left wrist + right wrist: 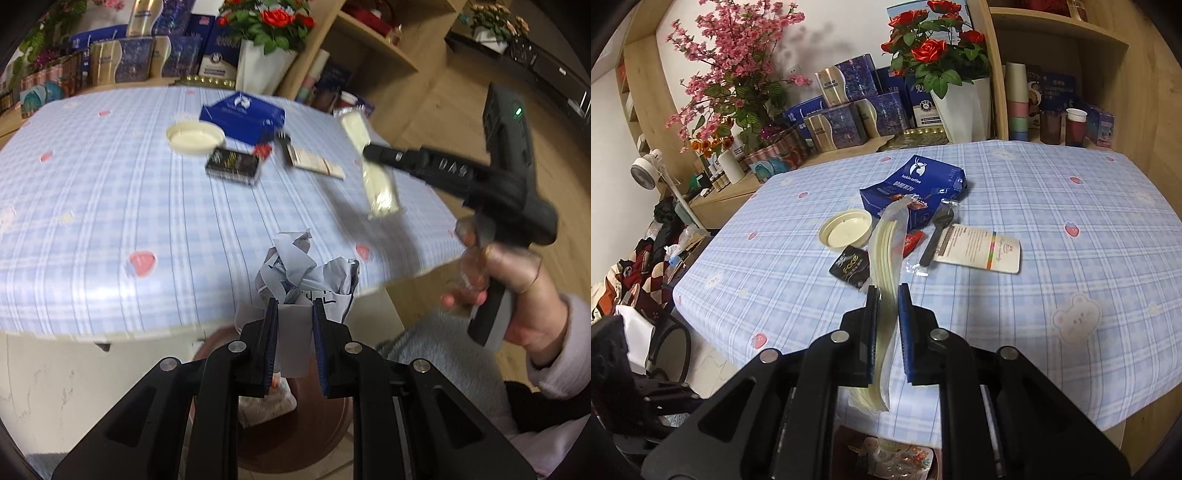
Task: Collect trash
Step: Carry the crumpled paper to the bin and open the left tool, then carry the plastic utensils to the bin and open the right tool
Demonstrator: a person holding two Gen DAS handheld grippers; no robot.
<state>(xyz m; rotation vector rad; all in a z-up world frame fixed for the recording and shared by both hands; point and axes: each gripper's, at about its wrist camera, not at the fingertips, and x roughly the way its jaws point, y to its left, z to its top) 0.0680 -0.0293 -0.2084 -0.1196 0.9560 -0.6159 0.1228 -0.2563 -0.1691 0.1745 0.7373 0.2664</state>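
Observation:
My left gripper (294,308) is shut on a crumpled white paper ball (304,269), held at the table's near edge above a brown bin (295,424) with trash in it. My right gripper (886,295) is shut on a clear packet of cream-coloured plastic strips (884,258), held above the table; the packet (373,173) and right gripper (373,151) also show in the left wrist view. On the blue checked tablecloth (1034,295) lie a blue coffee box (916,188), a cream lid (846,230), a black sachet (851,267), a red wrapper (912,240), a wrapped black spoon (936,232) and a paper card (982,247).
Gift boxes (846,110), a white vase of red roses (960,107) and pink blossoms (735,70) stand behind the table. Wooden shelves with cups (1056,125) are at the right. Clothes and a small fan (646,173) are at the left.

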